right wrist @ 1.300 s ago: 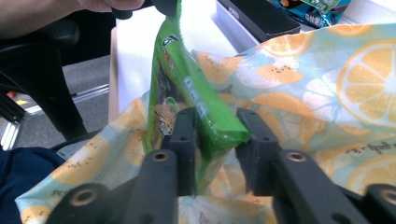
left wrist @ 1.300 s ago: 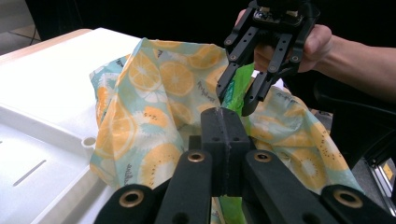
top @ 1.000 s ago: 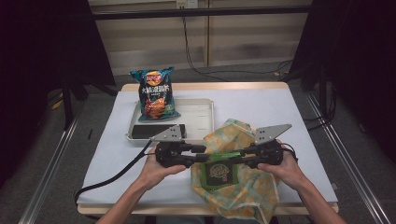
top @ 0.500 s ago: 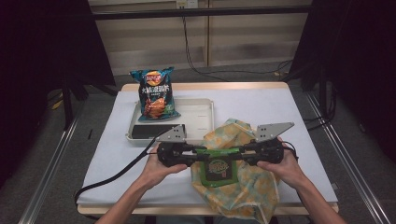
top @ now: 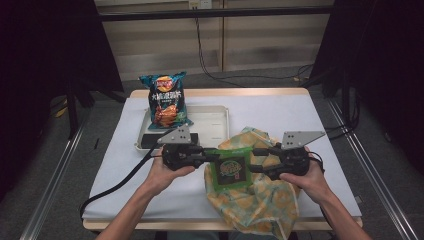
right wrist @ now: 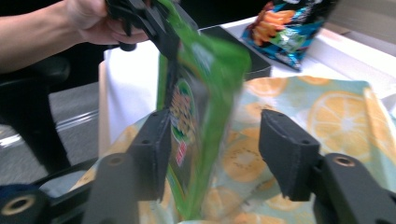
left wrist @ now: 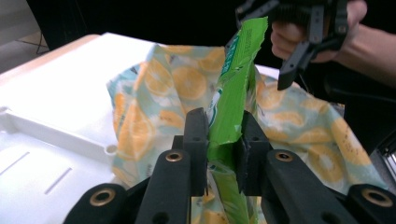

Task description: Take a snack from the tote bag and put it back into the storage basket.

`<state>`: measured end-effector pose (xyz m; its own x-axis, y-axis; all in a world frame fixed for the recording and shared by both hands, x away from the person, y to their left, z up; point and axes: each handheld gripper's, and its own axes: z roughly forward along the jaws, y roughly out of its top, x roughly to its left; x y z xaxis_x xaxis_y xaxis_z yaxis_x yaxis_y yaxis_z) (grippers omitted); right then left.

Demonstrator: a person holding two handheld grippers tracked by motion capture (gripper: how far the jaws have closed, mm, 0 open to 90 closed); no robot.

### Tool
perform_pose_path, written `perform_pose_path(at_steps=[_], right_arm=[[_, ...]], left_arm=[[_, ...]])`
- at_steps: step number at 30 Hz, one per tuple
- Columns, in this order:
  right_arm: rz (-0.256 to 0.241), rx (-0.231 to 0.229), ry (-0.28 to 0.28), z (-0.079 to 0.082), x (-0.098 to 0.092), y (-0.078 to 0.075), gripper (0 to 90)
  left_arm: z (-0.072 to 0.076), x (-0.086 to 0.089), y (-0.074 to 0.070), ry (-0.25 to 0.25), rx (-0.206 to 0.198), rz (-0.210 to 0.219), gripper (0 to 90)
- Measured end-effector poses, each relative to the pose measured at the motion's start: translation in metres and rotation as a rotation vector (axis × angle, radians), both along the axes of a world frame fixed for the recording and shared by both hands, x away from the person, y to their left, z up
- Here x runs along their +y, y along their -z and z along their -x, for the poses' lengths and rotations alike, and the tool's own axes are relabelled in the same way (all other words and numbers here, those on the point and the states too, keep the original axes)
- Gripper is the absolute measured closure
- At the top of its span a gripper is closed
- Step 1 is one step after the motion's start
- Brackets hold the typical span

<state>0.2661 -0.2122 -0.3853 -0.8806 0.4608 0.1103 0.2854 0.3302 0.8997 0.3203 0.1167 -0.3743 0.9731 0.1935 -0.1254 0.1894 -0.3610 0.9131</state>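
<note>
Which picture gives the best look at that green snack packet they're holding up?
The high view: the green snack packet faces the camera whole, between both grippers. The left gripper view shows it edge-on, clamped; the right gripper view shows it blurred, between open jaws.

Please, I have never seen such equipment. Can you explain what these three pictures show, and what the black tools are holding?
A person holds two hand tools with black jaws. The high view looks down on the table; the other two cameras ride on the tools. The left gripper is clamped on the edge of a green snack packet. The right gripper has its jaws open around the packet's other side. Under the packet lies a cloth bag with an orange-slice print. Farther back, a blue chip bag leans on a white tray, on a white table cover.
</note>
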Motion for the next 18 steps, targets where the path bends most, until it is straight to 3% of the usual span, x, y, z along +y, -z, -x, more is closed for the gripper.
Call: perform_pose_path(at_steps=[12, 18], right_arm=[[0.006, -0.025, 0.075, 0.019, -0.012, 0.005, 32.7], [0.000, -0.039, 0.082, 0.026, -0.014, 0.006, 30.2]], left_arm=[[-0.016, 0.009, -0.028, -0.037, -0.038, 0.016, 77.5], [-0.024, 0.014, -0.040, -0.046, -0.045, 0.027, 77.5]])
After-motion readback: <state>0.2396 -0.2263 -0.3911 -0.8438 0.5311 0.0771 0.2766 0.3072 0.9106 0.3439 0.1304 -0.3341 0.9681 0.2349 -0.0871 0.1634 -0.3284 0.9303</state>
